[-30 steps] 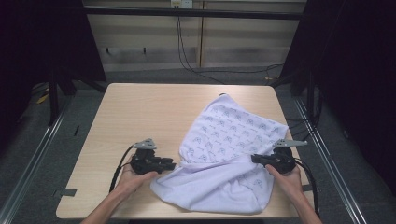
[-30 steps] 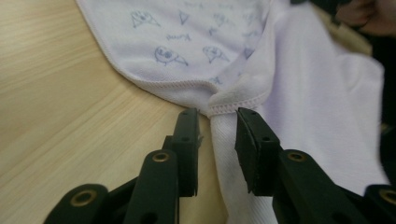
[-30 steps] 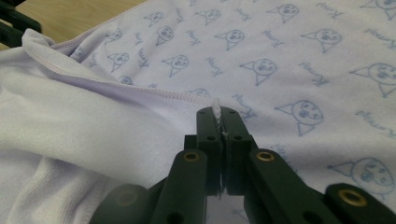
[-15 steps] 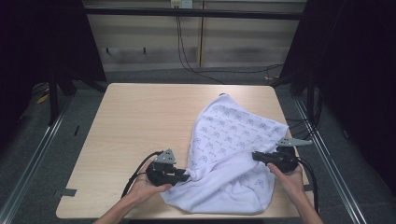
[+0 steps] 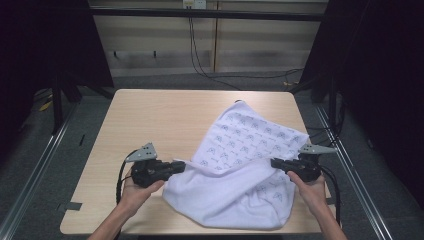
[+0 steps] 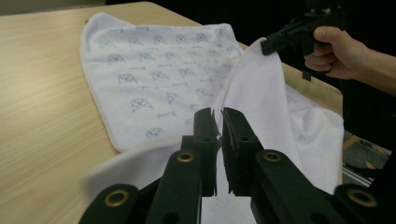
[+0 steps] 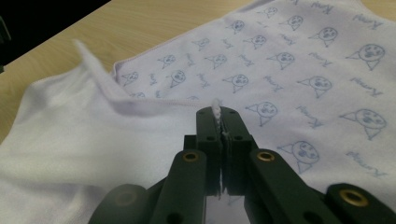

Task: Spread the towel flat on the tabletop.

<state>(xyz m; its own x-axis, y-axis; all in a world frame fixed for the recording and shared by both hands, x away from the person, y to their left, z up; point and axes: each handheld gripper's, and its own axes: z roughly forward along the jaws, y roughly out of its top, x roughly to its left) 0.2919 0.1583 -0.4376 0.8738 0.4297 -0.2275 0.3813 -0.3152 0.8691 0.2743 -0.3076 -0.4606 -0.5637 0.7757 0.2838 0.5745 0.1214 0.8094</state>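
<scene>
we note a light wooden bench (image 5: 150, 120) on a grey floor, with dark curtains at both sides and a pale panelled wall behind, where black cables hang down.

a white cloth (image 5: 240, 170) printed with small blue figures lies on the right half of the bench. its far corner lies flat near the back edge; its near part is folded over so that the plain white underside faces up, and the near edge reaches close to the front of the bench.

the left gripper (image 5: 181, 165), held in the left hand (image 5: 135, 192), points right at the cloth's left edge. its jaws have just been closing, and in the left gripper view (image 6: 218, 122) they stand nearly together with a thin fold of white cloth between them; the fold is pinched and drawn up off the bench.

the right gripper (image 5: 274, 162), held in the right hand (image 5: 310, 187), points left at the cloth's right side. in the right gripper view (image 7: 217, 117) its jaws are clamped tight on a cloth edge, with a small tuft showing above the tips. in the left gripper view this gripper (image 6: 267, 45) holds its edge raised, and the cloth hangs from it as a ridge.

the cloth sags between the two grippers.
</scene>
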